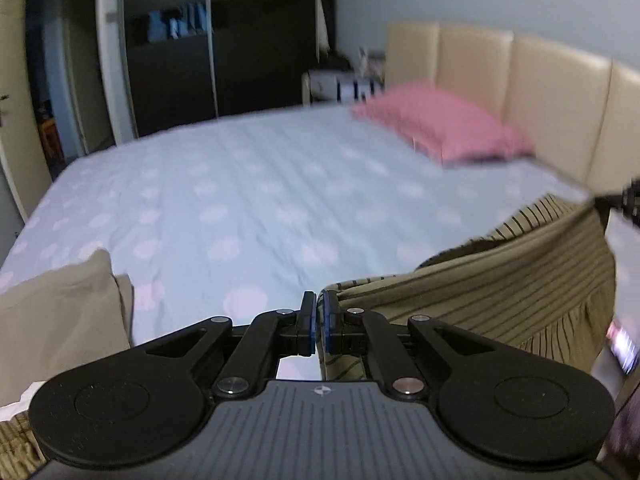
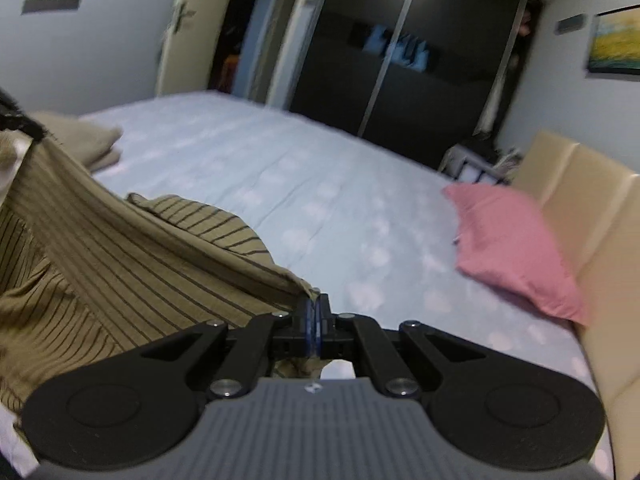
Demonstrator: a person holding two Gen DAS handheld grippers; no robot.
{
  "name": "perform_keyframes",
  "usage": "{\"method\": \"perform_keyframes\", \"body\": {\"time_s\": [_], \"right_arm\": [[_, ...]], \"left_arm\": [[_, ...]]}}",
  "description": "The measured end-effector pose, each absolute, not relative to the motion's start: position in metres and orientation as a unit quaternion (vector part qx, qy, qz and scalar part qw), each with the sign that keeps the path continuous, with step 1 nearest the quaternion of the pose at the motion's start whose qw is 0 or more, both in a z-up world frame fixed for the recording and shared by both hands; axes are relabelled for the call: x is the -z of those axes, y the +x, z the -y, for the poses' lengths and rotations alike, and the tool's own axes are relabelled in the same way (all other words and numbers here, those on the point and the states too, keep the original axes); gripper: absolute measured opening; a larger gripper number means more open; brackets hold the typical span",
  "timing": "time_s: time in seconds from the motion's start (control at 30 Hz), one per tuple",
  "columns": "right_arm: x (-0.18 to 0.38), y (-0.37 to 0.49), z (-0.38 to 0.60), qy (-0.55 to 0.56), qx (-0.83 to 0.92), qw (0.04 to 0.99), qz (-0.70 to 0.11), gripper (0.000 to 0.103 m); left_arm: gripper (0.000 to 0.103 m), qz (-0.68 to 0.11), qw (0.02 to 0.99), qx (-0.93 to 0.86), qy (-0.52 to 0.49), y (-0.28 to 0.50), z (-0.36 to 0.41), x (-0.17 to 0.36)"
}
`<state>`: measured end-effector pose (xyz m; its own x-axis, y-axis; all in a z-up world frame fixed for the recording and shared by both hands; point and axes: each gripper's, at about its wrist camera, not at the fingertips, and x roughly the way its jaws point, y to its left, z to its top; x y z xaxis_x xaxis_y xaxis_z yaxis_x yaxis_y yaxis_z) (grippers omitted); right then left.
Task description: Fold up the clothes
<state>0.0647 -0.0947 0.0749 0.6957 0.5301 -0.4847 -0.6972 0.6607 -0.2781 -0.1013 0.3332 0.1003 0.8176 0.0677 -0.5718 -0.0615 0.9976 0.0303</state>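
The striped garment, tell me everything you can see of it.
The striped garment is tan, thin-looking cloth with narrow dark stripes. It is unfolded and rumpled, lifted off the bed and stretched between both grippers. The left gripper and the right gripper each have their jaws shut on an edge. The cloth sags between them, and part of it trails onto the sheet.

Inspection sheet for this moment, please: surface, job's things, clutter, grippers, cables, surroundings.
Surface: bed with pale blue dotted sheet.
Job's things: striped garment lifted between both grippers; folded beige cloth at the bed's edge.
Clutter: pink pillow by the headboard.
Grippers: left gripper shut on the garment's edge; right gripper shut on another edge.
Cables: nothing seen.
Surroundings: dark wardrobe, open door, painting.
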Motion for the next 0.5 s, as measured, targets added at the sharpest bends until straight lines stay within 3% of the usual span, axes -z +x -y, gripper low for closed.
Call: {"method": "perform_keyframes", "body": {"time_s": [0.13,0.5], "right_arm": [[-0.080,0.062,0.109,-0.214,-0.337,0.894,-0.203,0.002],[-0.030,0.064,0.124,-0.209,-0.368,0.845,-0.326,0.002]], "left_arm": [[0.000,-0.303,0.953,-0.014,0.019,-0.109,-0.331,-0.109],[0.000,-0.397,0.915,0.038,0.060,-0.104,-0.285,-0.053]]}}
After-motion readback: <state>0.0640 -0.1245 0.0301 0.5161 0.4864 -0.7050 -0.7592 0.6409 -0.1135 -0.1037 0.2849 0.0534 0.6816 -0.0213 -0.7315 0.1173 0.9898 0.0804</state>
